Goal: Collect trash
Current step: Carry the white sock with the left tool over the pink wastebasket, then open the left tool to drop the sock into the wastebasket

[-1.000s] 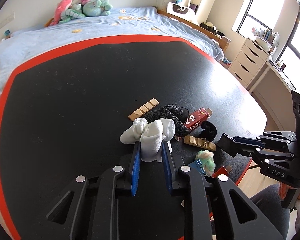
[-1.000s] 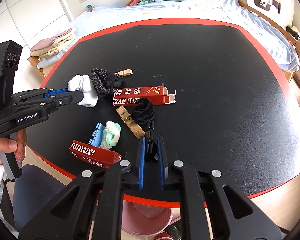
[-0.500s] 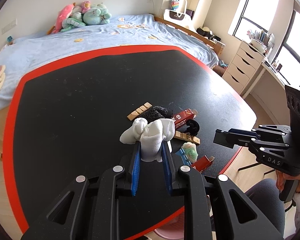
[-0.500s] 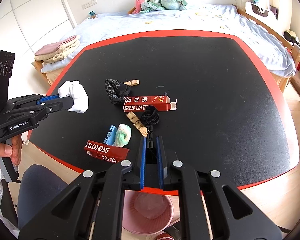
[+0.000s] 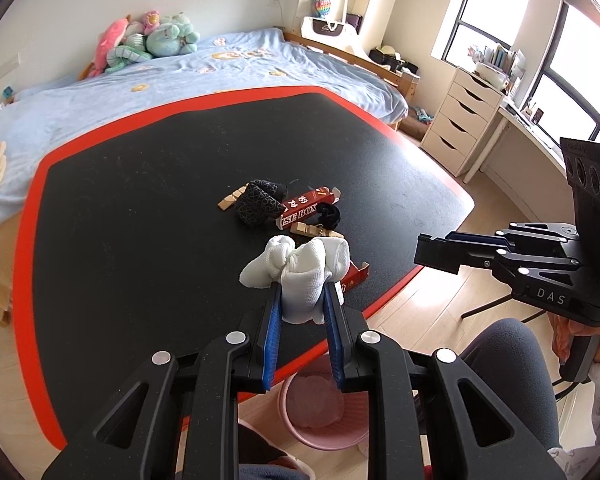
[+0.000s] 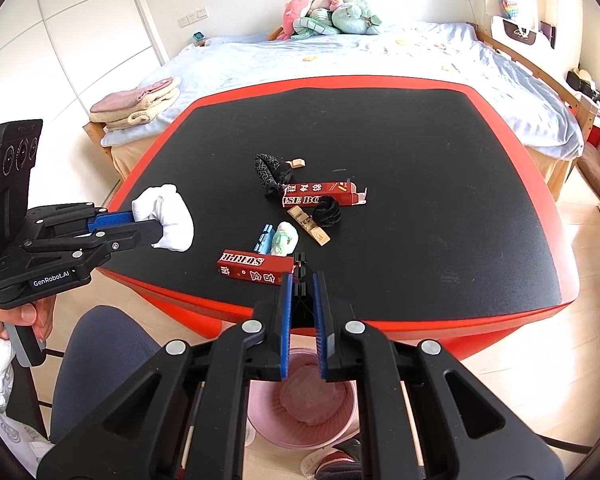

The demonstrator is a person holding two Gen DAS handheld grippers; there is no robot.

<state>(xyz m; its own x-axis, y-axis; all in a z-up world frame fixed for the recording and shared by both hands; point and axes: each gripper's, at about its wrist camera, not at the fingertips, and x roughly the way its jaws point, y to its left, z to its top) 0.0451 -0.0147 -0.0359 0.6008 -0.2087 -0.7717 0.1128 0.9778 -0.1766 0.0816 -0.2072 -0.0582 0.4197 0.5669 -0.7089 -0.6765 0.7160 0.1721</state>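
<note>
The left gripper point(image 5: 300, 300) is clamping a bunched white cloth wad point(image 5: 300, 276) in the air above the near red edge of the black table point(image 5: 140, 220). The right gripper point(image 6: 300, 280) is closing on a small black clip point(image 6: 299, 268). A pink waste bin point(image 6: 300, 404) is standing on the floor below both

**Trash in the air and on the worktop**

A white wad point(image 5: 300, 276) is hanging pinched above the worktop's point(image 6: 420, 140) near edge. Two red boxes point(image 6: 256, 266) are lying flat among the clutter. A pink bin point(image 6: 300, 404) is standing on the floor below.
</note>
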